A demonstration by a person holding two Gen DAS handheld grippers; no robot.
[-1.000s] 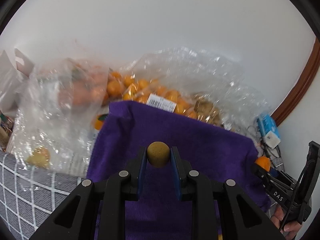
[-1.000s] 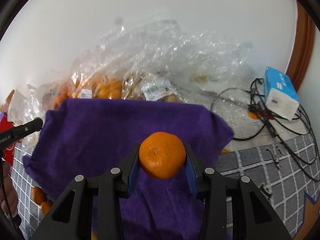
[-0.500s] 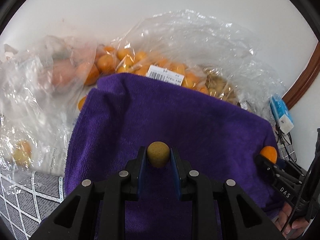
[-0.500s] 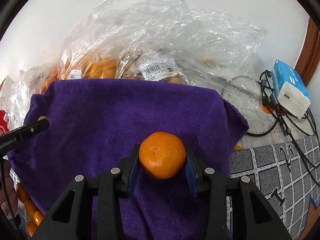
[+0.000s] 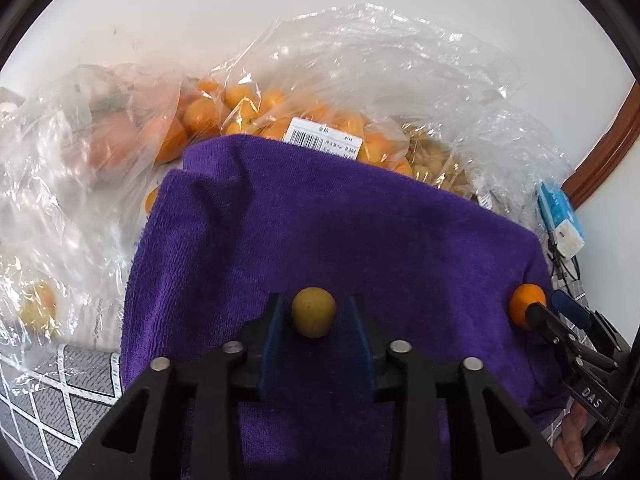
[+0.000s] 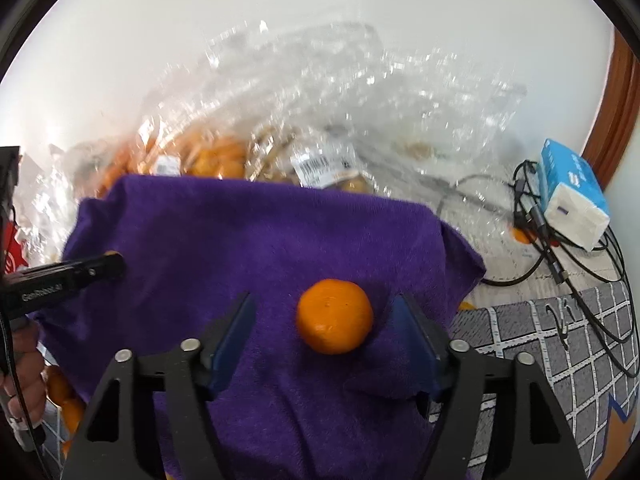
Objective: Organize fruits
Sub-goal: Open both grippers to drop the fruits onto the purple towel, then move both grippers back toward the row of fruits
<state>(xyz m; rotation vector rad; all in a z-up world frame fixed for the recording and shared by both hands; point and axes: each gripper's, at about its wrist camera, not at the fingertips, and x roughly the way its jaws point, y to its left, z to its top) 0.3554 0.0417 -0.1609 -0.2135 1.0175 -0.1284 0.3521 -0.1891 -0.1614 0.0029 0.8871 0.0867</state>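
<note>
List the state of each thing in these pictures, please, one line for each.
Left gripper: open, fingers apart from the yellow fruit.
Yellow fruit: between the open fingers, on the towel.
Right gripper: open wide.
Tangerine: free, on the towel.
Towel: spread out, purple.
Bags: clear plastic, holding fruit, behind the towel.
Tissue pack: lying on cables.

Bright, even light; heavy fisheye curve with dark corners.
Glare speckles the clear plastic bags (image 6: 320, 92), which look motion-smeared in the right view; the purple towel (image 5: 340, 248) stays sharp, softly shadowed.
</note>
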